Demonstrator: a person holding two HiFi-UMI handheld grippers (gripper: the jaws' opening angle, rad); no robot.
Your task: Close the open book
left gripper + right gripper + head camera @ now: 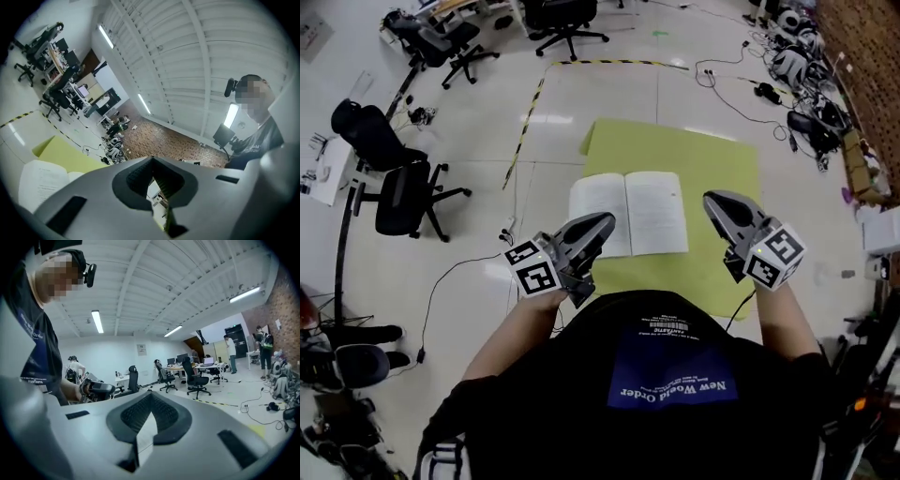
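An open book (628,214) lies flat, its white pages up, on a yellow-green mat (694,159) on the floor. My left gripper (607,219) hovers over the book's near left corner with its jaws shut and nothing between them. My right gripper (709,198) hangs just right of the book's right edge, over the mat, also shut and empty. In the left gripper view the shut gripper (152,158) points across the room, with a page of the book (40,183) and the mat (65,152) low at the left. The right gripper view shows its shut gripper (151,394) facing the office.
Black office chairs (398,178) stand at the left. Black-and-yellow floor tape (581,64) runs beyond the mat. Cables (741,89) and piled gear (825,103) line the brick wall at the right. People stand at desks (206,366) far off.
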